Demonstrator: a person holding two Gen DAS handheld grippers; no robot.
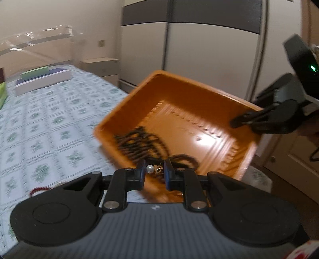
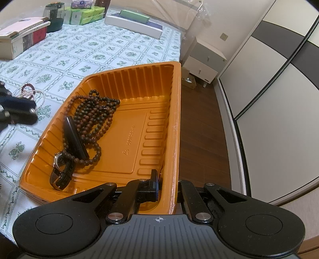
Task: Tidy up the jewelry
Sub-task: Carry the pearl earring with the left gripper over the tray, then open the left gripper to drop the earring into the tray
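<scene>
An orange plastic tray (image 2: pixel 171 111) sits at the table's right edge. It holds a dark bead necklace (image 2: pixel 93 115), a wristwatch (image 2: pixel 59 165) and a black oblong piece (image 2: pixel 74 137). My right gripper (image 2: pixel 167 185) is shut on the tray's near right rim. In the left wrist view the tray (image 1: pixel 199 95) looks blurred and tilted. My left gripper (image 1: pixel 154 170) is shut on a pearl and gold earring (image 1: pixel 153 169), held at the tray's near edge. The right gripper (image 1: pixel 239 121) also shows there, clamped on the rim.
Red and pearl bracelets (image 2: pixel 31 93) lie on the floral tablecloth (image 2: pixel 83 49) left of the tray. Books (image 2: pixel 22 35), green boxes (image 2: pixel 85 14) and a long white box (image 2: pixel 135 24) stand at the back. Floor and a wardrobe (image 2: pixel 269 79) are to the right.
</scene>
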